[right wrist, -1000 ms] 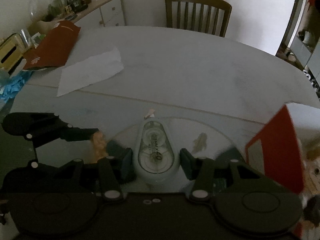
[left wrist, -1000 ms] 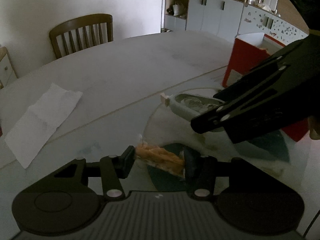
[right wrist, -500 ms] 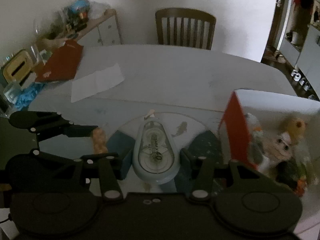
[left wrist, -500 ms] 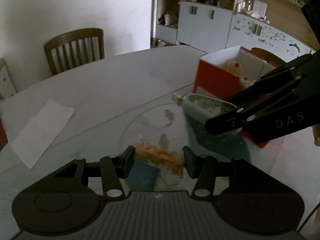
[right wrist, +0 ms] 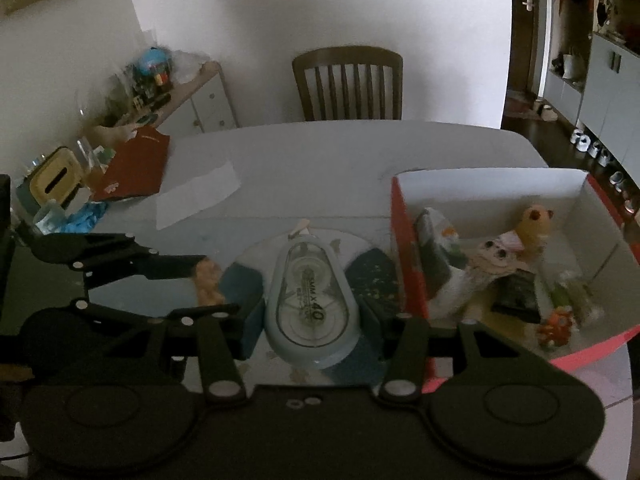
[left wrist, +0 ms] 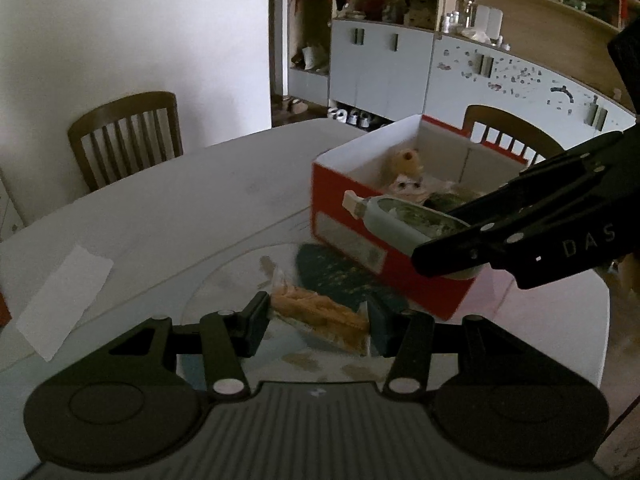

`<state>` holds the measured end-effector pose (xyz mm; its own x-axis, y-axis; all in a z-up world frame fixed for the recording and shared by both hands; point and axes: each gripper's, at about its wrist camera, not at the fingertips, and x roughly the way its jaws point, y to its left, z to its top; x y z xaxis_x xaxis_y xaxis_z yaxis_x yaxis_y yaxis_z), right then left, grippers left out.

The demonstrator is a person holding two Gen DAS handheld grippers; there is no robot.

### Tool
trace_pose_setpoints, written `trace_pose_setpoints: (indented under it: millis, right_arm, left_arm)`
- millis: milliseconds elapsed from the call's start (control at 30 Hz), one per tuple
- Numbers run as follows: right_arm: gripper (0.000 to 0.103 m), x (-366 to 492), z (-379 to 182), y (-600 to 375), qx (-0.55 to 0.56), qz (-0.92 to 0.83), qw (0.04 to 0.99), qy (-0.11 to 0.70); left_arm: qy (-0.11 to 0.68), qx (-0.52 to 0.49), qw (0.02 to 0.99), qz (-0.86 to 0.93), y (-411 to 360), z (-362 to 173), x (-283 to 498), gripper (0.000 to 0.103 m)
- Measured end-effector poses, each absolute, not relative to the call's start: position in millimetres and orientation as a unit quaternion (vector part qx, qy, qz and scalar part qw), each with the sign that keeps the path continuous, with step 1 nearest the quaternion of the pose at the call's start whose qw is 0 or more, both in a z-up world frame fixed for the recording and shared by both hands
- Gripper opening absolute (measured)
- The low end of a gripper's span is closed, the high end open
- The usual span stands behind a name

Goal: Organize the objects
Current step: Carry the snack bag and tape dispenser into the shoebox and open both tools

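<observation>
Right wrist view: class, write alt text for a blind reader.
The right claw grips a correction tape dispenser above a table, beside an open red box of small toys. The left claw holds an orange snack packet.

Each camera sits just behind its own fingers and looks forward along them, above the table (left wrist: 192,208). The left wrist view faces the cabinets (left wrist: 400,68), with the red box (left wrist: 352,216) to its right. The right wrist view faces the chair (right wrist: 347,84). Both views share the box, the chair and the paper sheet (right wrist: 196,196).
</observation>
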<state>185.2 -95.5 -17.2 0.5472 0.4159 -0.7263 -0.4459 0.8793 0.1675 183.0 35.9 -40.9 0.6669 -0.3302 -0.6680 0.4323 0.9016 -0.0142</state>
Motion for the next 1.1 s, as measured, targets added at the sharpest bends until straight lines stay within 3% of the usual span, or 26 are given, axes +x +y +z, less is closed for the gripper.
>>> trace_pose_setpoints:
  millis: [1100]
  right_arm:
    - [0.051,248,-27,-299,-0.012,0.151,0.911,0.384]
  left_arm:
    - [0.354,0.117,0.896,-0.241,-170,-39,242,0.051]
